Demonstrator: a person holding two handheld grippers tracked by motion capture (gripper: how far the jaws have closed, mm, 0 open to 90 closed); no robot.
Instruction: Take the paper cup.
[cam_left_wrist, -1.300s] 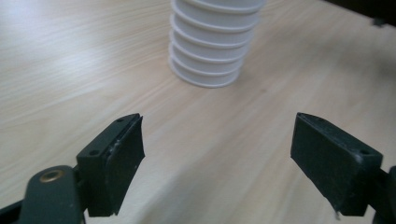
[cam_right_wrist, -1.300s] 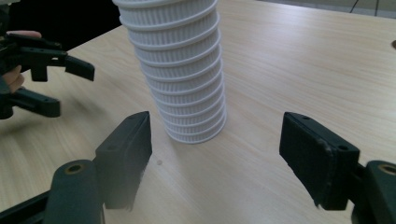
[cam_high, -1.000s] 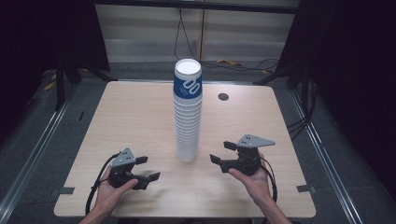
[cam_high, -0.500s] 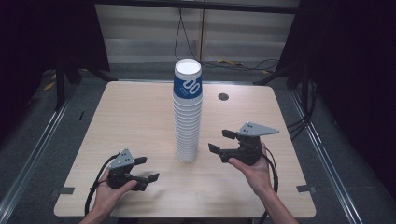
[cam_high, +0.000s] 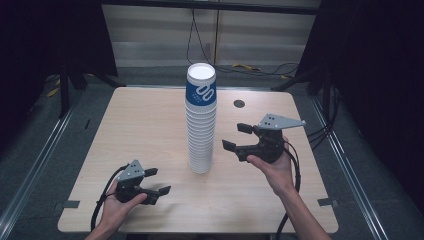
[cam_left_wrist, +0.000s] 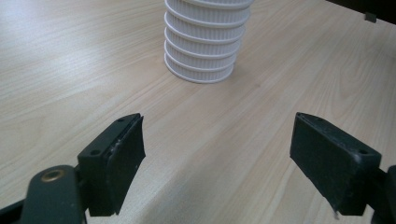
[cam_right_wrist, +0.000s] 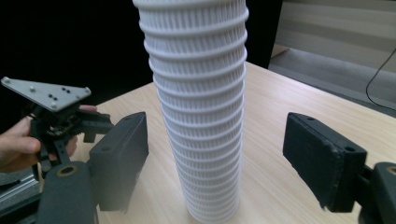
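A tall stack of white ribbed paper cups (cam_high: 201, 125), its top cup banded in blue, stands at the middle of the wooden table (cam_high: 145, 125). My right gripper (cam_high: 236, 136) hovers above the table just right of the stack, apart from it and pointing at it. Its jaws have just been opening and hold nothing. In the right gripper view the stack (cam_right_wrist: 201, 102) rises ahead between the open gripper (cam_right_wrist: 217, 149) jaws. My left gripper (cam_high: 159, 181) rests low at the front left, open and empty. Ahead of that gripper (cam_left_wrist: 219, 135) stands the stack's base (cam_left_wrist: 203, 51).
A small dark round grommet (cam_high: 239, 103) sits in the table behind the stack. Cables (cam_high: 250, 67) lie on the floor beyond the far edge. Metal rails (cam_high: 35, 165) run along both sides of the table. The left gripper (cam_right_wrist: 93, 128) appears beyond the stack in the right gripper view.
My right gripper has risen from near the tabletop and its jaws now stand wider apart. The left gripper and the cup stack have stayed put.
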